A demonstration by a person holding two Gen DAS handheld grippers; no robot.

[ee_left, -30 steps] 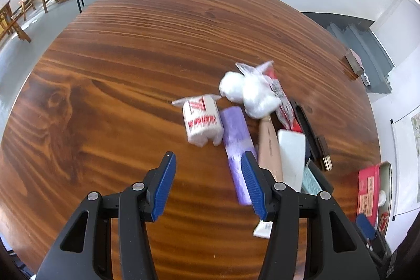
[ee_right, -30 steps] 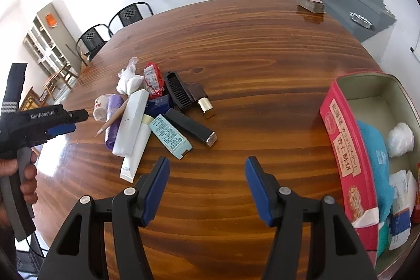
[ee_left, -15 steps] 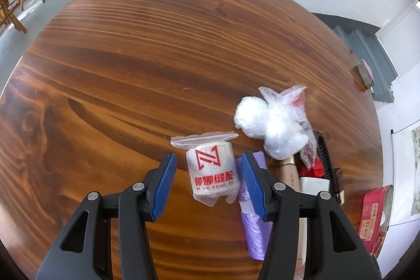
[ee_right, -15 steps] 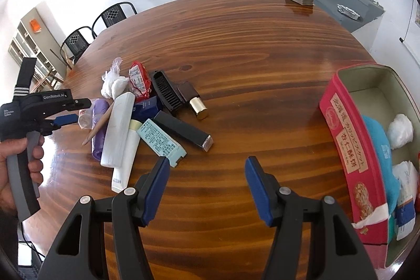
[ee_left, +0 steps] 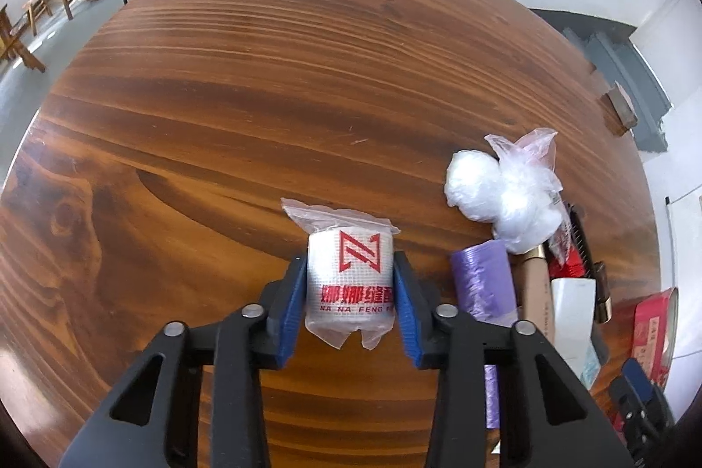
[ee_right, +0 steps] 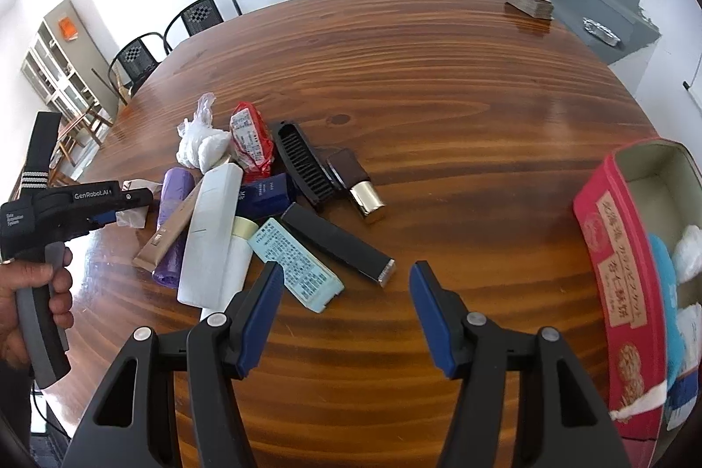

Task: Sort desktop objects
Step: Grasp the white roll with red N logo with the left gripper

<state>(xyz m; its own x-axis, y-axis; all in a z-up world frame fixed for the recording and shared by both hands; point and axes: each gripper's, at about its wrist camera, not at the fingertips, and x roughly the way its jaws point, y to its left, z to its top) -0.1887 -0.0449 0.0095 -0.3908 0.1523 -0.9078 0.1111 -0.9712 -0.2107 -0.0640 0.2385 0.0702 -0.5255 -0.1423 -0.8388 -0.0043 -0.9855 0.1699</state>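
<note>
Clamping the bagged roll (ee_left: 349,284) across its width at the pile's left edge on the counter (ee_left: 219,82), the left fingers (ee_left: 349,301) must carry it right toward the tin (ee_right: 614,248) beside the spread right fingers (ee_right: 344,314).

The left gripper (ee_left: 349,294) clamps a bagged white roll (ee_left: 349,284) with red lettering, apparently gauze, above the wooden table (ee_left: 245,82).

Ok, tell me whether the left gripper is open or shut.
Shut. The left gripper has both blue pads pressed against the sides of the bagged white roll, with no gap visible.
</note>
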